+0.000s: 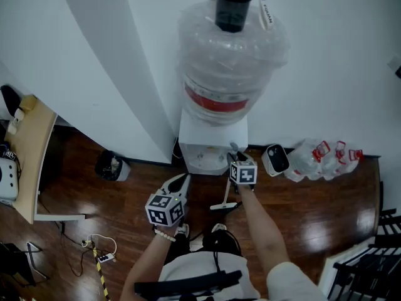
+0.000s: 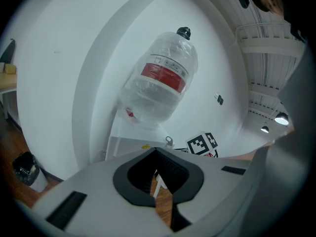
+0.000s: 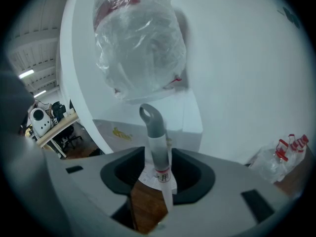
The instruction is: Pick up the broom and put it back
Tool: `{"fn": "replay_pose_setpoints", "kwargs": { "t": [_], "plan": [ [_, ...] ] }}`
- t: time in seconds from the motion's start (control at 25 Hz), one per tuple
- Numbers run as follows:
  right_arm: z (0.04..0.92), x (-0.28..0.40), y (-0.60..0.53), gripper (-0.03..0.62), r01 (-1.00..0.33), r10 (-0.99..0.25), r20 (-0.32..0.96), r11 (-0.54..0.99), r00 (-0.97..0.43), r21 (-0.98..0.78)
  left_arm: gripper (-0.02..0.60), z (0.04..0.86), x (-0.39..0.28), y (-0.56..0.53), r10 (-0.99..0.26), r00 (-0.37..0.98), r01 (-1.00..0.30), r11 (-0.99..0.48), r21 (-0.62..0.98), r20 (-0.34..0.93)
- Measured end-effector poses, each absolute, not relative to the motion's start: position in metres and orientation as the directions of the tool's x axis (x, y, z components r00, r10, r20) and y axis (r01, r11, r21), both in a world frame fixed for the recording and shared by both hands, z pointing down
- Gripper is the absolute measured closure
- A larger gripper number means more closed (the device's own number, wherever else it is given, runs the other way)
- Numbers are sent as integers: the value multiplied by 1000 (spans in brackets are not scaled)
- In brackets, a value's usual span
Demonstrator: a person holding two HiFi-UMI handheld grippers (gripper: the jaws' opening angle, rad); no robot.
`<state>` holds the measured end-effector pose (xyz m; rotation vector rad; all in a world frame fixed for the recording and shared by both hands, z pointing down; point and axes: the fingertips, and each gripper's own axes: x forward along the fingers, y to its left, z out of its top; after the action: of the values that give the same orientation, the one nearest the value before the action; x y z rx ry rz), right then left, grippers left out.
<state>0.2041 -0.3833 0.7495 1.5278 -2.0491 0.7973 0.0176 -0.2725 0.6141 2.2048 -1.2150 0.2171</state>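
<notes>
**Jaws closing high on the broom handle**

The left gripper (image 2: 155, 152) is closed on nothing. The right gripper (image 3: 158, 151) is closing round the upright broom handle (image 3: 154, 132), just below its grey hanging loop and in front of the water dispenser (image 3: 190, 117). The pads are not yet pressing. Gripped that high, the plastic-wrapped handle may slip, or the broom may swing into the dispenser. The dispenser's yellow mark, the water bottle's (image 3: 136, 43) red band and the handle sticker (image 3: 162, 174) are all unreadable

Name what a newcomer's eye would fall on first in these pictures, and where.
The big plastic-wrapped water bottle dominates, standing on a white dispenser against the wall, top centre of the head view. Just below it, the right claw is closing round the broom handle, whose grey tip rises between its jaws.
</notes>
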Motion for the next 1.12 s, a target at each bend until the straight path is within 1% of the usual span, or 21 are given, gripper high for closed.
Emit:
{"fn": "replay_pose_setpoints", "kwargs": {
  "t": [0.08,0.12,0.32,0.48,0.68,0.92,1.12],
  "plan": [
    [749,205,-384,467,-963,-694,669,222,-266,-153,588,613,17,-273,-714,565,-813,-396,427,412],
    [748,205,-382,473,-963,-696,669,228,-262,-140,588,613,17,-274,-715,566,-812,-397,427,412],
    [740,210,-351,480,-963,-716,650,249,-255,-103,588,609,18,-272,-708,578,-804,-411,429,406],
    [727,218,-311,485,-964,-748,616,255,-246,-75,588,602,25,-270,-686,612,-782,-450,431,394],
    [715,227,-264,487,-971,-774,592,230,-226,-71,588,590,34,-265,-651,663,-743,-511,432,369],
    [704,241,-225,487,-982,-782,597,177,-180,-64,588,580,48,-255,-597,720,-692,-581,429,352],
    [673,252,-209,487,-986,-810,565,153,-161,-61,588,568,58,-247,-562,757,-653,-631,419,333]
  ]
}}
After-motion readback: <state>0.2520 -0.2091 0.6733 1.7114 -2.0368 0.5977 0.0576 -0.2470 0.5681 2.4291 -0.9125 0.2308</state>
